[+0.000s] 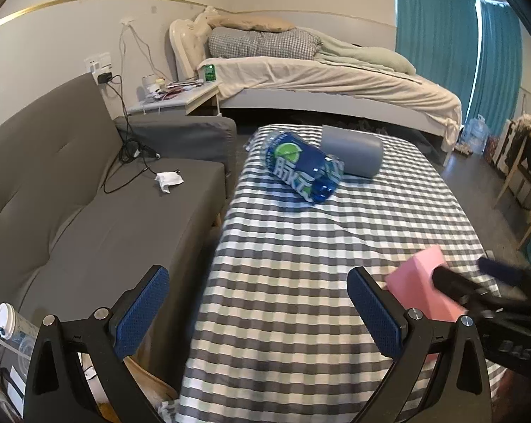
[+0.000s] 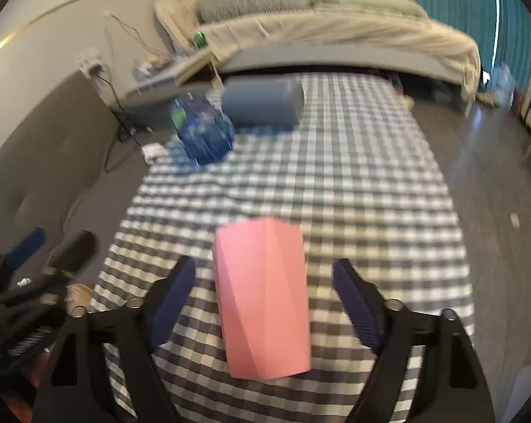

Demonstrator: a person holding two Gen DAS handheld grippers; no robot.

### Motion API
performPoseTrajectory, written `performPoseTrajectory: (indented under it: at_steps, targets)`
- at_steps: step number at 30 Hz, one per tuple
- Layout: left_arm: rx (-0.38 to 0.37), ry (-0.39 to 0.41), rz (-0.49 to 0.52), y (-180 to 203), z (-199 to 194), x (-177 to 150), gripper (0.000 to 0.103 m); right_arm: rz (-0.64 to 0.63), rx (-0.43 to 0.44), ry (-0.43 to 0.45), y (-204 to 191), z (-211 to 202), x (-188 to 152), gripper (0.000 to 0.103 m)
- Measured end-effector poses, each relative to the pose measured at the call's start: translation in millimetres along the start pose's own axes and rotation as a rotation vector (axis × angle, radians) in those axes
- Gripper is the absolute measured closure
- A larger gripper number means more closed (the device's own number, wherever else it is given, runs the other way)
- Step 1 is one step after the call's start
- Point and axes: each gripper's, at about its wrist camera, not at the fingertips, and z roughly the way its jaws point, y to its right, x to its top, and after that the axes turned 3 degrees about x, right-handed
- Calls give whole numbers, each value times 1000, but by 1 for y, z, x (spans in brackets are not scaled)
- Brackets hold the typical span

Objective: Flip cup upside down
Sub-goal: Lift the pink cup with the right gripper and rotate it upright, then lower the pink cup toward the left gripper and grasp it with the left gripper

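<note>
A pink faceted cup [image 2: 263,299] stands on the checkered tablecloth [image 2: 353,183], between the fingers of my right gripper [image 2: 265,303]. The fingers are spread wide and do not touch the cup. Which end of the cup faces up is hard to tell. In the left wrist view the pink cup [image 1: 420,282] shows at the right, partly hidden by the right gripper [image 1: 476,282]. My left gripper [image 1: 258,310] is open and empty, low over the table's near left edge.
A blue plastic bottle [image 1: 302,165] lies on its side at the table's far end, next to a grey cylinder [image 1: 351,155]. A grey sofa [image 1: 89,204] stands left of the table. A bed [image 1: 318,74] lies beyond. Chairs [image 1: 526,176] stand at the right.
</note>
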Motion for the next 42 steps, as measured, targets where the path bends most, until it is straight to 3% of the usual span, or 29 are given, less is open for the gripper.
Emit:
performPoseTrajectory:
  at_steps: [6, 13, 18, 24, 27, 31, 32, 34, 36, 42]
  targets:
    - [-12, 39, 25, 25, -24, -2, 0, -85, -105, 120, 17, -47, -5, 16]
    - [-110, 36, -36, 62, -38, -9, 0, -79, -231, 248, 50, -98, -30, 16]
    - [-160, -19, 0, 95, -31, -23, 0, -43, -313, 241, 75, -101, -35, 16]
    - [-177, -87, 4, 113, -9, -41, 1, 58, -315, 229, 104, -98, -33, 16]
    - [-203, -138, -40, 113, 6, -48, 1, 66, -314, 227, 108, -96, -35, 16]
    - [-240, -149, -58, 114, 12, -55, 2, 50, -310, 202, 103, -85, -31, 16]
    - [-247, -148, -57, 115, 12, -57, 4, 46, -310, 198, 103, -83, -31, 16]
    - [-270, -158, -52, 116, 14, -56, 28, 35, -311, 191, 101, -79, -30, 16]
    - [-310, -177, -33, 118, 16, -56, 39, 32, -316, 186, 100, -76, -30, 16]
    - [-302, -144, 3, 109, 7, -47, 42, 79, -325, 185, 105, -73, -25, 16]
